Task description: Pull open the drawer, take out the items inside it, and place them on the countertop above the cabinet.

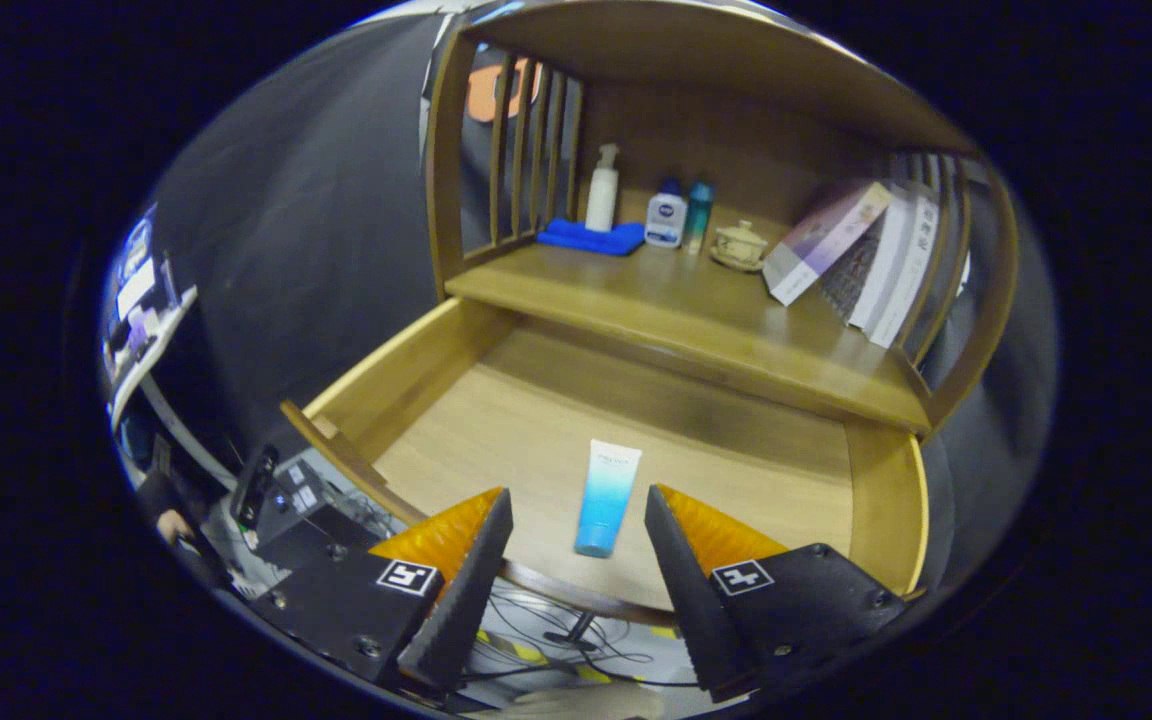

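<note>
Gripper view, and the drawer [416, 375] stands pulled wide open under the countertop [696, 310]. Over on the shelf: blue cloth [591, 238], white pump bottle [603, 190], small bottles, a lidded cup [740, 243], leaning books [826, 240]. Down low, the gripper [576, 520] hangs with fingers spread apart, touching nothing, and the blue-and-white tube [606, 497] lies flat on the drawer floor, right between the fingertips!
</note>
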A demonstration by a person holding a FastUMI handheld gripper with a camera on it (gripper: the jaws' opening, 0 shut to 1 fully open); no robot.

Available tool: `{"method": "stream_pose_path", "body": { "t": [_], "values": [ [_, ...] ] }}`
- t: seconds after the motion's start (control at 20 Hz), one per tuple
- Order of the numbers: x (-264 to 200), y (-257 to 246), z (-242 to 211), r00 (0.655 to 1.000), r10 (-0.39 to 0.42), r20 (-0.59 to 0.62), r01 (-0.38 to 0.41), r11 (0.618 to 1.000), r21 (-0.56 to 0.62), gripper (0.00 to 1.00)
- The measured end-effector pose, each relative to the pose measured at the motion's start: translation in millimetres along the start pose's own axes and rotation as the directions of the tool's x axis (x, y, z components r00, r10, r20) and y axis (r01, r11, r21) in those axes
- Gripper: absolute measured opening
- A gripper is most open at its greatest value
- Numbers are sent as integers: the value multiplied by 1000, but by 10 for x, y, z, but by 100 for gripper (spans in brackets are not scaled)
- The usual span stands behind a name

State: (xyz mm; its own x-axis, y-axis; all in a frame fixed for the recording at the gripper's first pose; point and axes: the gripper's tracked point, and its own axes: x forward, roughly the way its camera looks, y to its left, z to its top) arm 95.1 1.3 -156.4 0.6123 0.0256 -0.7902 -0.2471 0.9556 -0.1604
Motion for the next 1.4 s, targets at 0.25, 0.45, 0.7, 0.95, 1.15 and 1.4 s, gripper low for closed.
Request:
{"method": "stream_pose_path", "body": {
  "t": [0.25, 0.45, 0.7, 0.95, 1.15, 1.4],
  "values": [
    [325, 27, 13, 976, 83, -200, -71, 995, 67, 86],
    [585, -114, -1, 938, 118, -326, -66, 984, 165, 86],
    [840, -173, -130, 893, 134, -429, -43, 976, 215, 84],
    [997, -167, -288, 859, 91, -503, -13, 988, 156, 83],
    [1078, -195, -324, 850, 73, -522, 2, 990, 141, 83],
    [1105, -247, -332, 854, 50, -519, 25, 990, 138, 56]
  ]
}}
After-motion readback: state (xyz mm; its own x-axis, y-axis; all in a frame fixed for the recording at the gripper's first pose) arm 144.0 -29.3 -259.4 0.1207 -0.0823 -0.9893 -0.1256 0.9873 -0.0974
